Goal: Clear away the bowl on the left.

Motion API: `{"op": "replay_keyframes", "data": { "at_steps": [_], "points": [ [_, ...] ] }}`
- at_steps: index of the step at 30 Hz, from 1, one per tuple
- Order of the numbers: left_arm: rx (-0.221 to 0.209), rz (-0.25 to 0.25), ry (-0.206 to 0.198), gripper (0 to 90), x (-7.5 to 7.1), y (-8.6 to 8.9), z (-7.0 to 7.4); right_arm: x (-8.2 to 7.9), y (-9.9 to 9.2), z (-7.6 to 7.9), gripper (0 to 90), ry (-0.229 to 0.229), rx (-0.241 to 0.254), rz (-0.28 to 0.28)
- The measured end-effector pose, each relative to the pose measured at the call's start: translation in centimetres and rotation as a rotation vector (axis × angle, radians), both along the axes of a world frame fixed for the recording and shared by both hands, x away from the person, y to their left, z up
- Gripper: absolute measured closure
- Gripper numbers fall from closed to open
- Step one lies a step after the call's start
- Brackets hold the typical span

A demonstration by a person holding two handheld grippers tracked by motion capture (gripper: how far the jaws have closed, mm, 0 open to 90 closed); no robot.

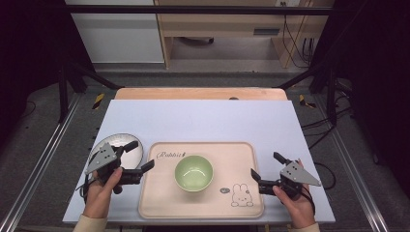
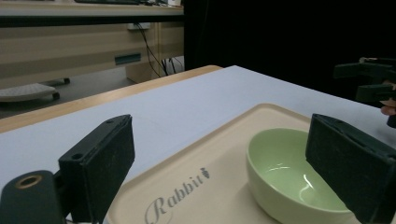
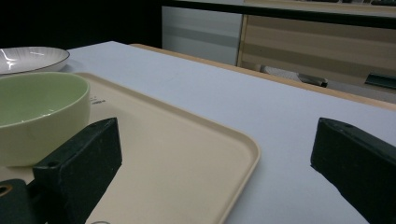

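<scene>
- The round pale-green ceramic bowl (image 1: pixel 194 172) stands upright and empty at the middle of the beige rectangular plastic tray (image 1: pixel 159 203), which serves as the landmark here.
- The tray bears the word "Rabbit" (image 1: pixel 170 155) near its far-left corner and a small rabbit drawing (image 1: pixel 240 195) near its near-right corner; the bowl sits between the two marks, touching neither.
- The left gripper (image 1: pixel 139 156) hovers at the tray's left edge, its jaws spread wide and holding nothing; in the left gripper view the bowl (image 2: pixel 289 177) shows between those jaws, apart from both.
- The right gripper (image 1: pixel 266 167) is at the tray's right edge, jaws likewise parted and empty; its own view shows the tray's corner (image 3: pixel 243 144) between them and the bowl (image 3: pixel 37 112) off to the left.
- A round white plate with a dark rim (image 1: pixel 126 143) lies just left of the tray, partly under the left gripper.
- Tray and plate rest on the pale-blue surface (image 1: pixel 203 121).
</scene>
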State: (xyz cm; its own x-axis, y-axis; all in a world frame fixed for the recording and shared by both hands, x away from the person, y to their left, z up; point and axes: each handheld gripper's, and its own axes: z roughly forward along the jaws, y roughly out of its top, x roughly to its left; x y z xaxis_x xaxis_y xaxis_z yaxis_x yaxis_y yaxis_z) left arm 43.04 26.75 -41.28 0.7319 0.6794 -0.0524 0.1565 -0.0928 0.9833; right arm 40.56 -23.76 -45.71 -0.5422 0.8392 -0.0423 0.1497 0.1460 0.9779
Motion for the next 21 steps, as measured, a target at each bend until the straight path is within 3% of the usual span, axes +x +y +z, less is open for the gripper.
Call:
{"op": "replay_keyframes", "data": {
  "at_steps": [2,5,10,21],
  "points": [
    [-0.006,0.011,-0.001,7.8,0.1,0.5,-0.4,0.0,0.0,0.0,2.1,0.0,-0.001,0.0],
    [0.025,0.031,-0.016,6.8,0.2,1.0,-1.0,0.0,0.0,0.0,2.1,0.001,-0.003,0.002],
    [-0.004,0.056,-0.026,6.5,0.3,1.8,-1.8,0.0,0.0,0.0,2.1,0.003,-0.003,0.002],
    [-0.021,0.028,0.032,4.5,0.9,2.2,-3.2,0.0,0.1,-0.1,2.2,0.003,-0.007,0.01]
  ]
}}
